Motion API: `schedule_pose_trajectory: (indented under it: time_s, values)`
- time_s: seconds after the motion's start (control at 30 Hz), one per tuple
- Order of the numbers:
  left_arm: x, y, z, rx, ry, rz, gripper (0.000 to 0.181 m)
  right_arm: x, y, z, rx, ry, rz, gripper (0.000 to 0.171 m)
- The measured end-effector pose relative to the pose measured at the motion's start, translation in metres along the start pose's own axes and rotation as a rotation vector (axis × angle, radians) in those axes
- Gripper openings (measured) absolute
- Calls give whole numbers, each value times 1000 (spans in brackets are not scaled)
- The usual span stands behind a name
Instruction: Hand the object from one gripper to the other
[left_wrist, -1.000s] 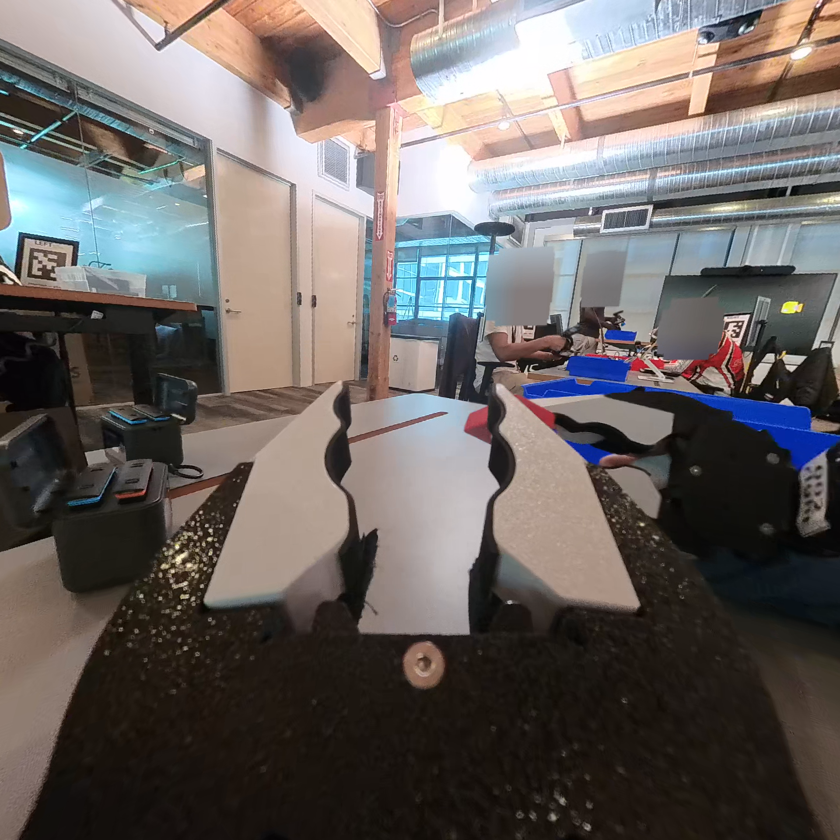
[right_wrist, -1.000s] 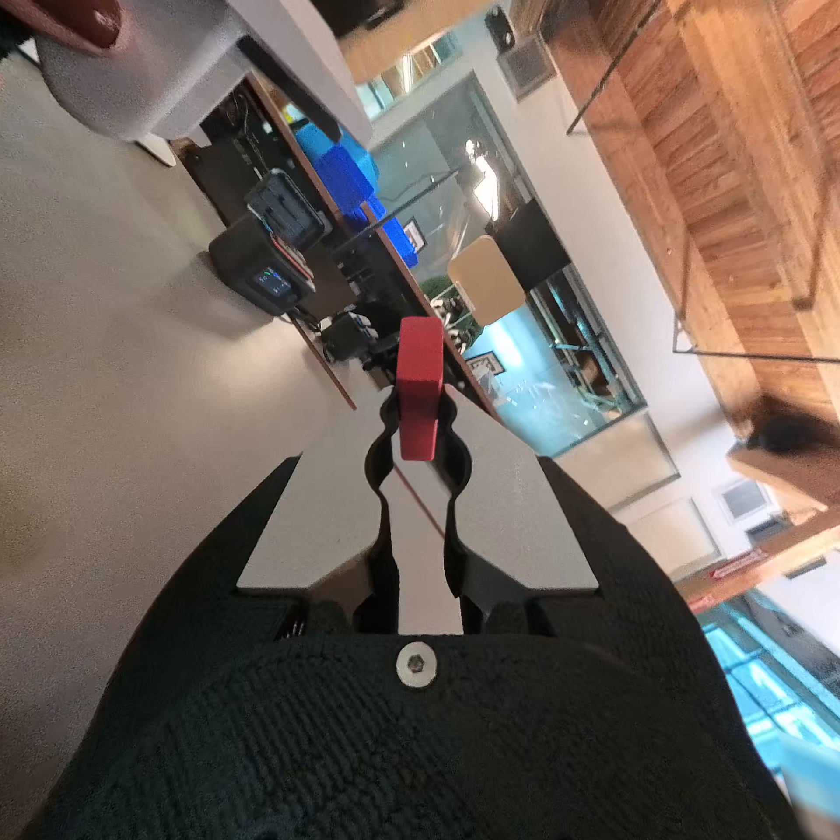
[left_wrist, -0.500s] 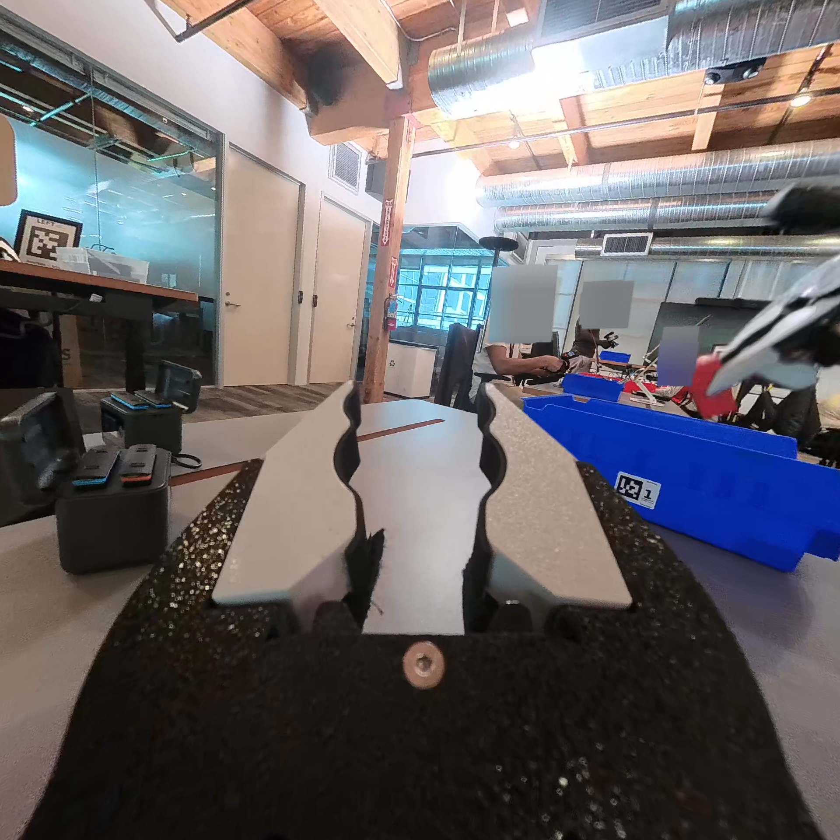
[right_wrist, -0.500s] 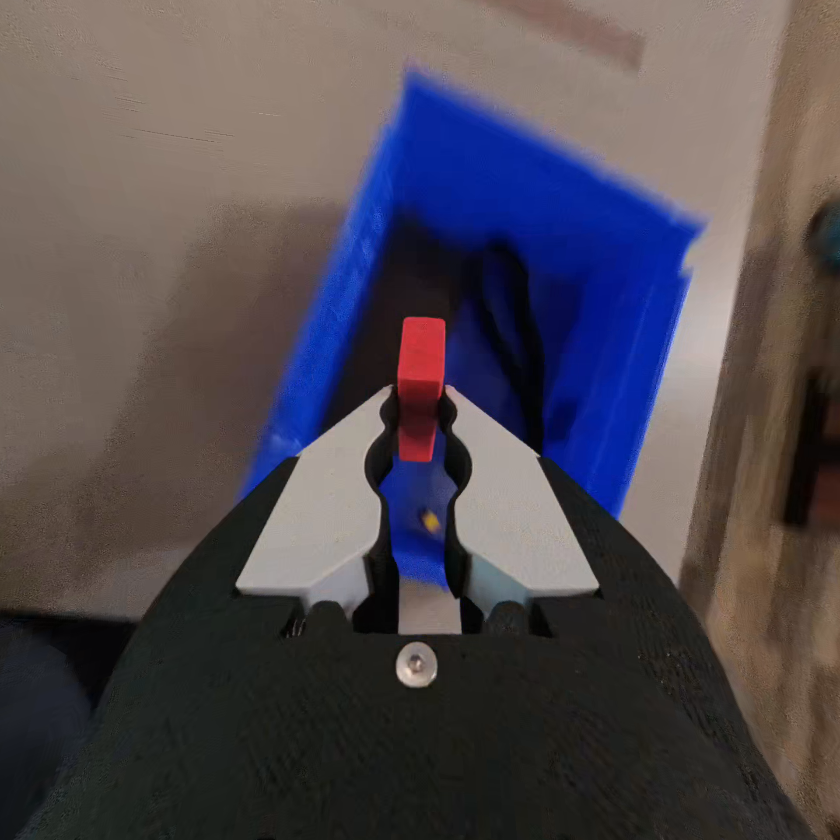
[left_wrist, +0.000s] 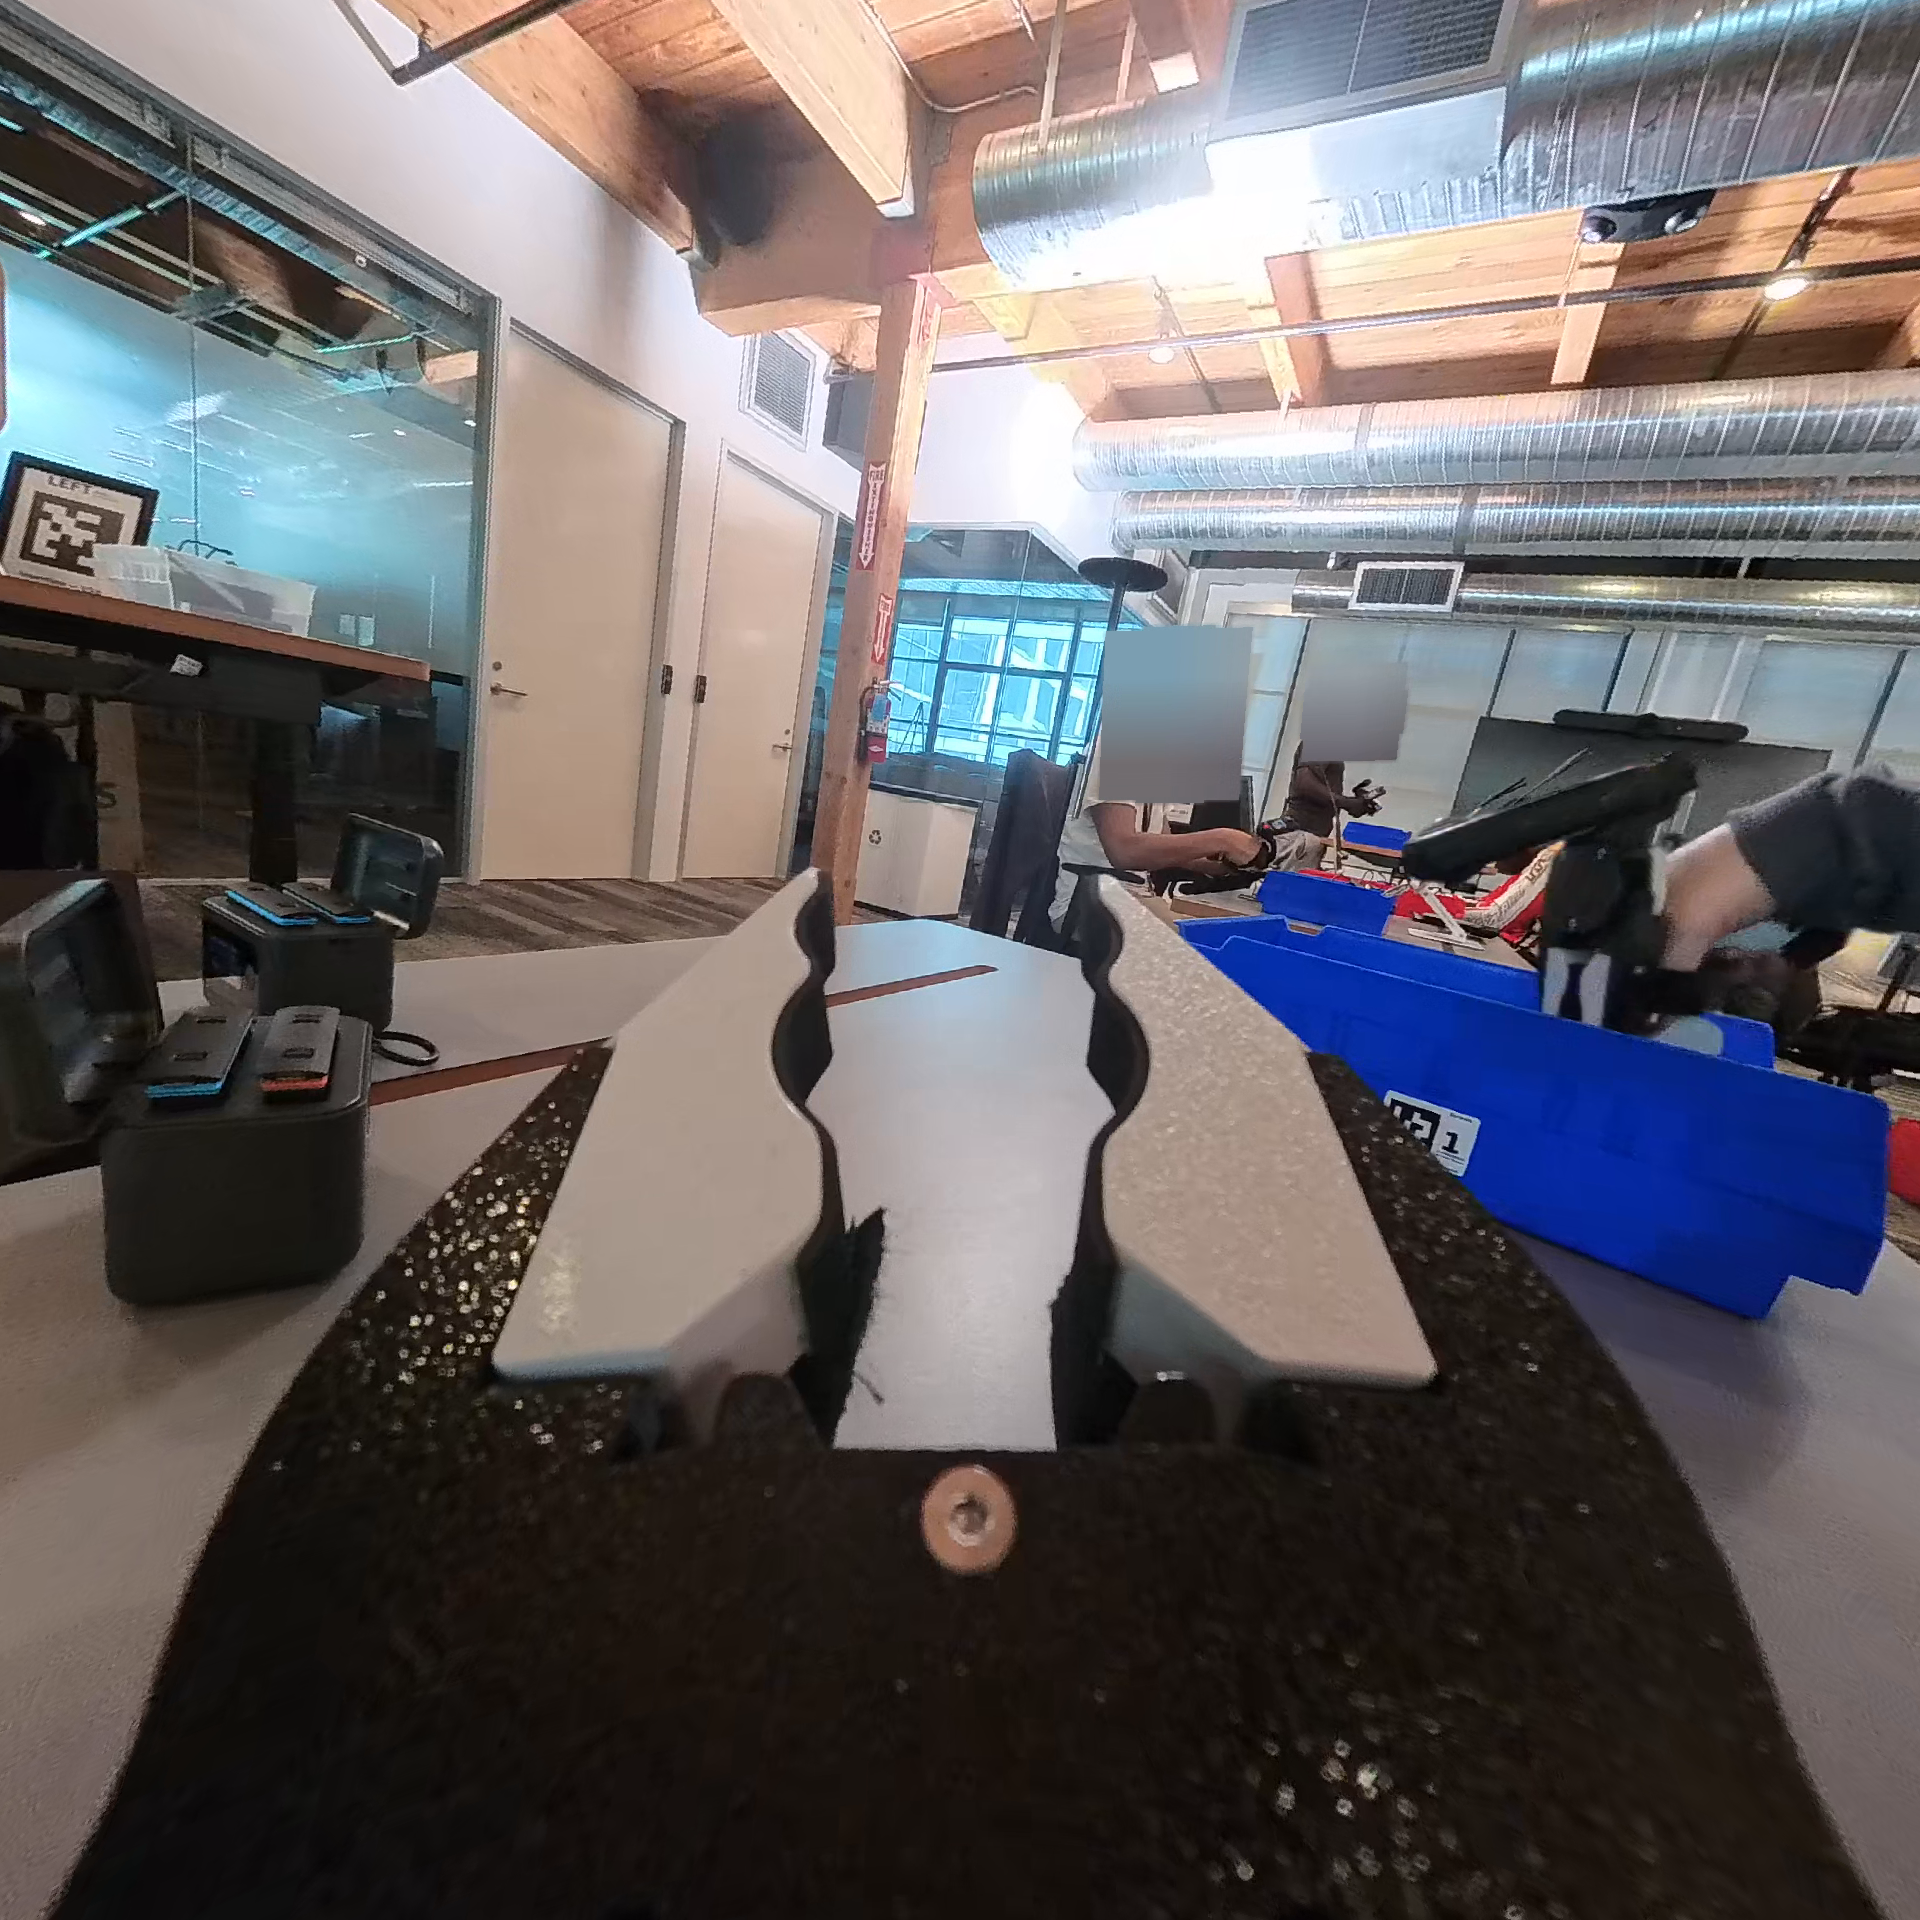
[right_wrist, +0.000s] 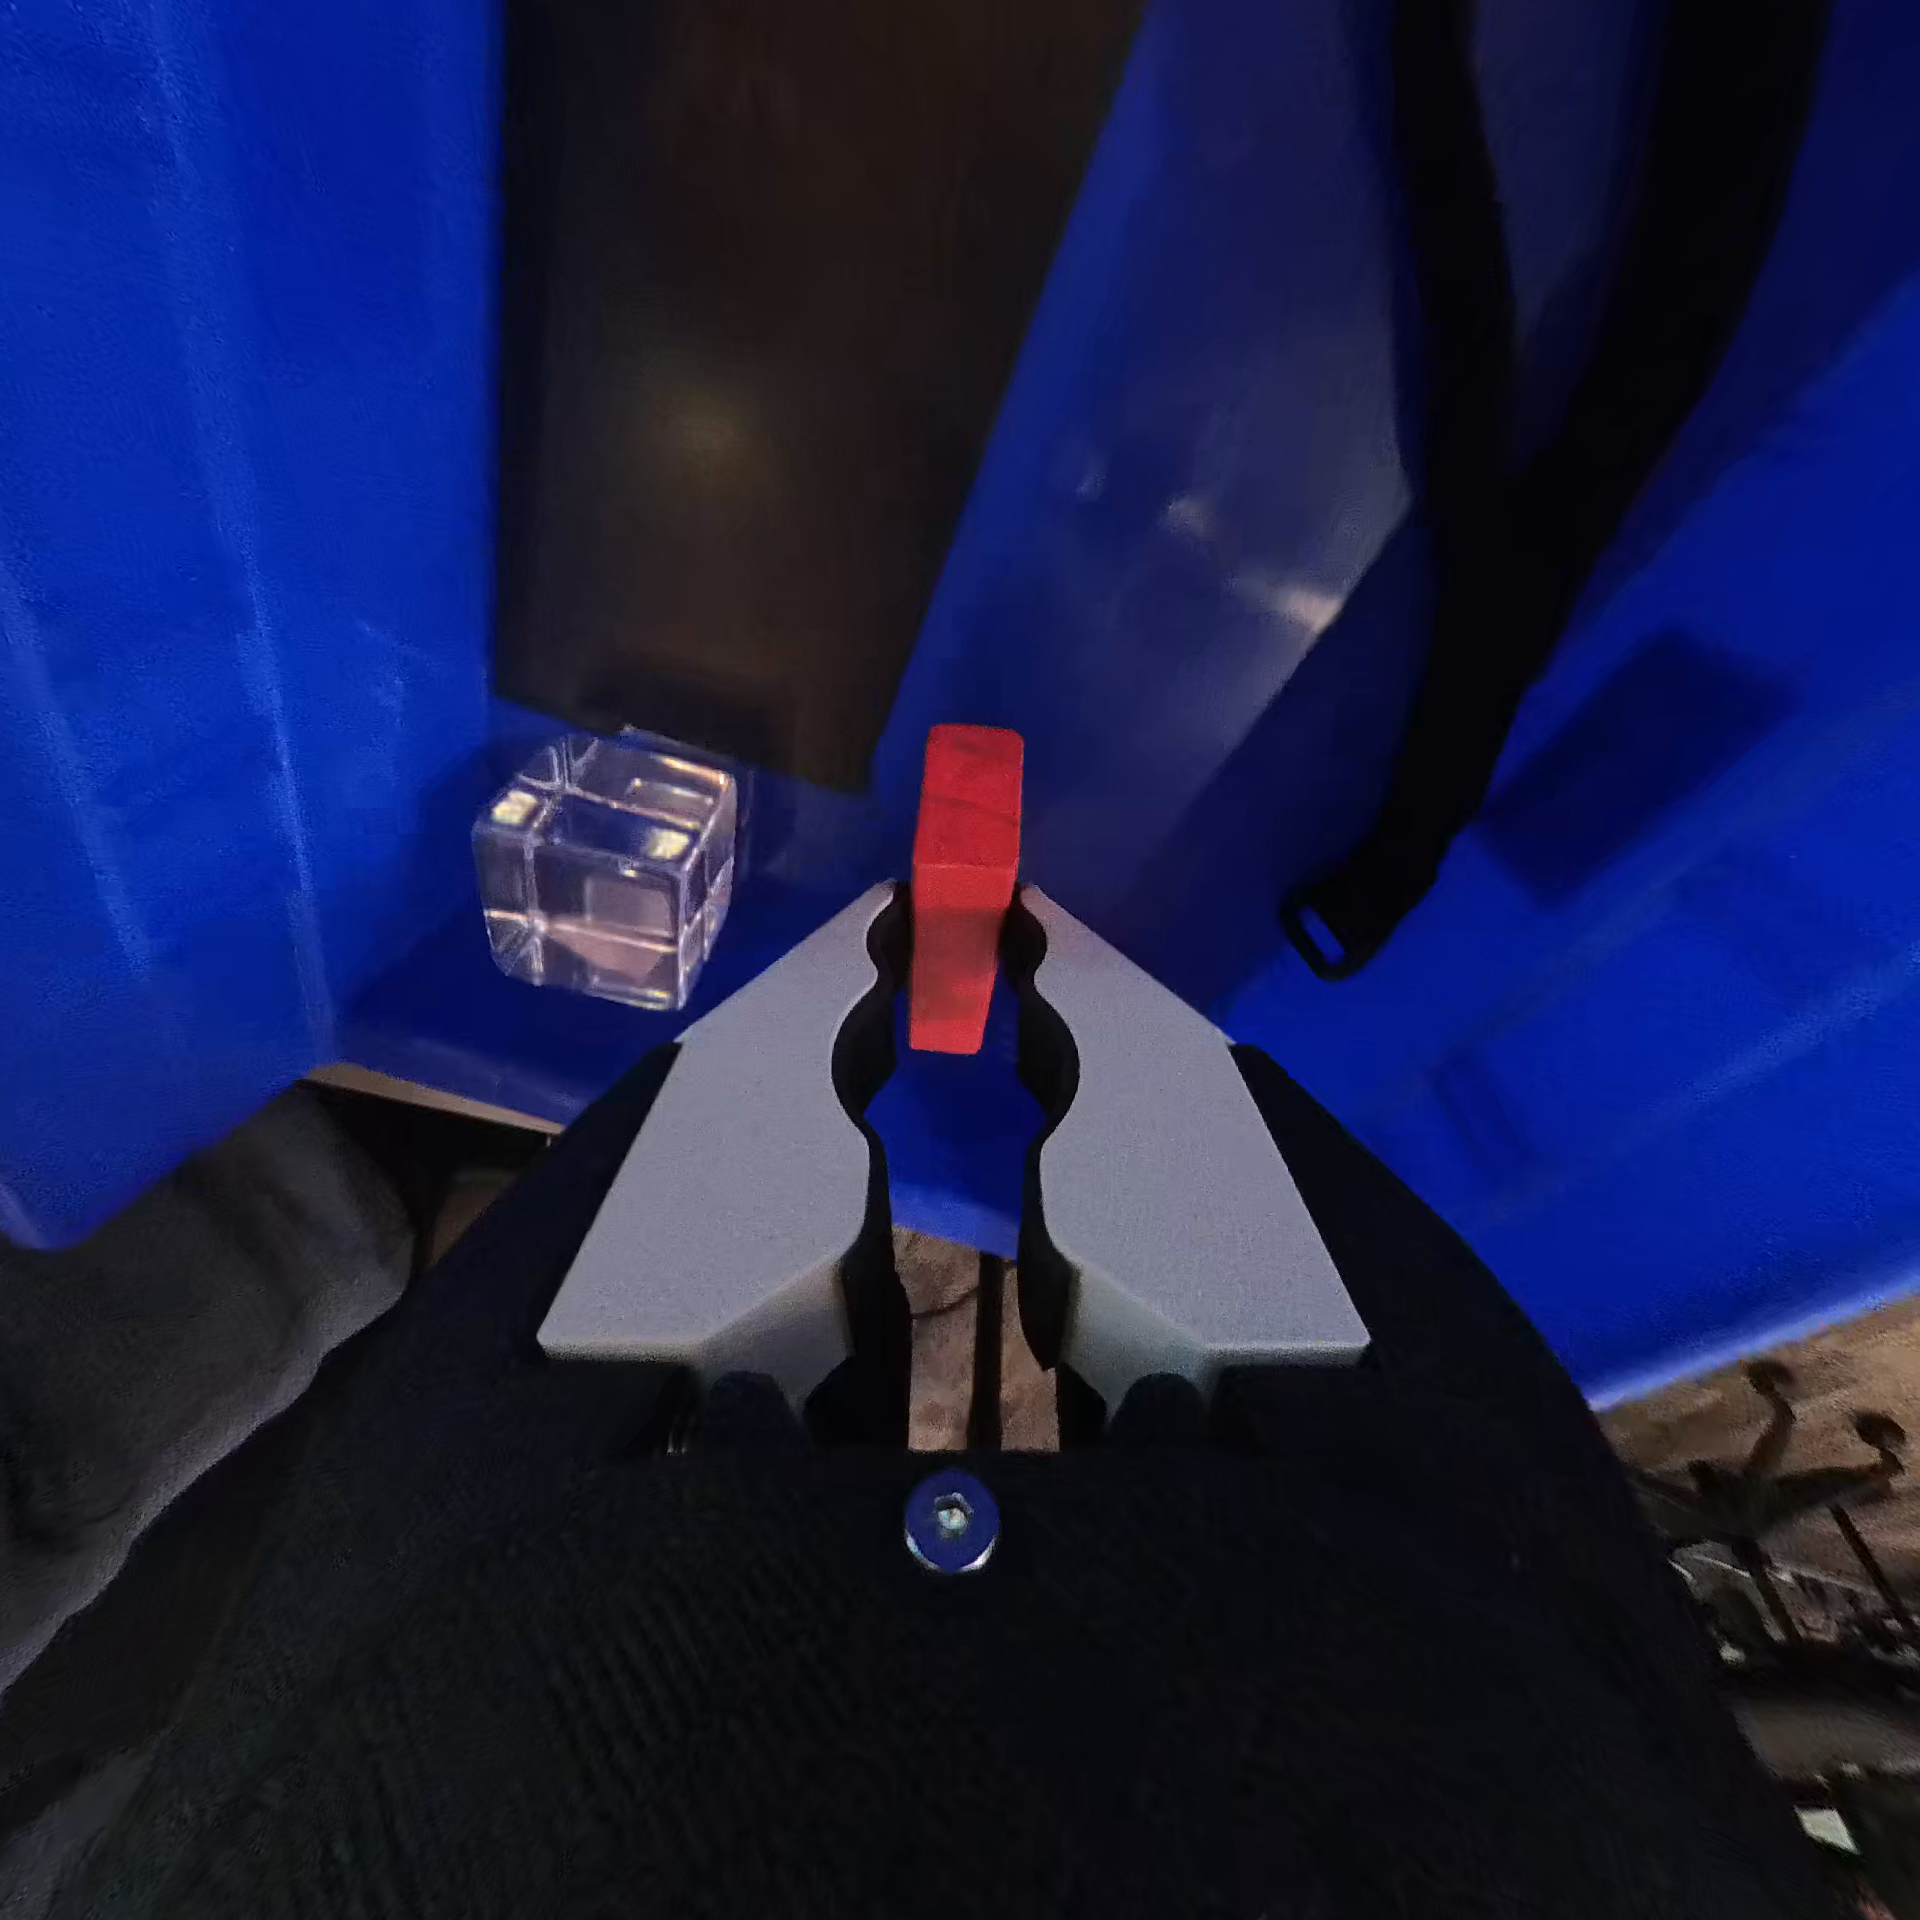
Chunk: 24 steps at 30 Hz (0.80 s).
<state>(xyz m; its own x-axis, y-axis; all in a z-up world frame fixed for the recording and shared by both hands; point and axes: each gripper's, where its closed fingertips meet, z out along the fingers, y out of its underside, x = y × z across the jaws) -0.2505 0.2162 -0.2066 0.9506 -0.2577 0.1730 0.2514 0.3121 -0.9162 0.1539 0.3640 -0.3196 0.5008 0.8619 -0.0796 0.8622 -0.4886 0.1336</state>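
Here the right claw pinches a red block at its tips, down inside a blue bin — a clear cube lies on the bin floor just to its left. The left claw hangs spread and empty over the grey desk, beside the bin.

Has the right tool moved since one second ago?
Yes. The right tool, shut on the red block, went down into the blue bin.
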Motion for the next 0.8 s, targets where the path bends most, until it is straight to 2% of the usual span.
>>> schedule_pose_trajectory:
  time_s: [0.17, 0.2, 0.27, 0.33, 0.57, 0.63, 0.8]
  values:
    - [0, 0, -1, 2, 2, -7, 45, 3, -1, 7, 11, 19, -7, 27]
    - [0, 0, 0, 1, 2, -9, 44, 2, -1, 8, 18, 11, -9, 27]
    - [0, 0, 0, 1, 2, -14, 44, 0, 0, 11, 36, 0, -26, 15]
    - [-1, -1, -1, 5, 2, -17, 44, 3, 4, 11, 32, 14, -26, 14]
    - [-2, -1, -1, 8, 4, -34, 42, 36, 51, 7, -148, 191, 83, 14]
    - [-1, -1, -1, 7, 7, -36, 42, 39, 53, 6, -136, 219, 88, 14]
    - [-1, -1, -2, 8, 12, -40, 40, 38, 47, 3, -66, 232, 82, 26]
